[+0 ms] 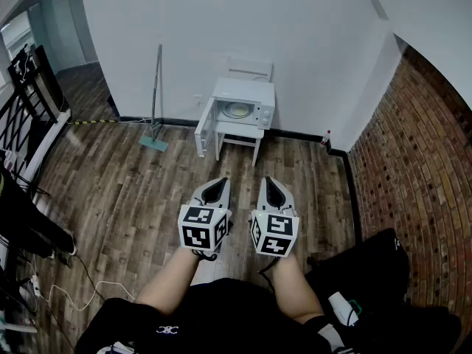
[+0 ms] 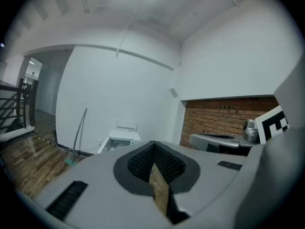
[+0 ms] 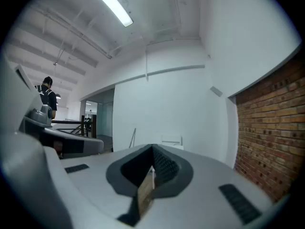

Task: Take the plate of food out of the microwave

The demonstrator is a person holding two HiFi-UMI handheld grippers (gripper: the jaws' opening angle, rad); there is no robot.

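1 plate (image 1: 237, 110) sits in the microwave (image 1: 254, 94), beyond left gripper (image 1: 215, 189) and right gripper (image 1: 274, 192).

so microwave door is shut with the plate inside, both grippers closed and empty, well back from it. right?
No: the microwave door is open, swung left, as the head view shows, with the plate inside. The left gripper and right gripper are both closed, empty, well back from it.

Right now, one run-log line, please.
microwave: open | plate: inside | left tool: shut, empty | right tool: shut, empty
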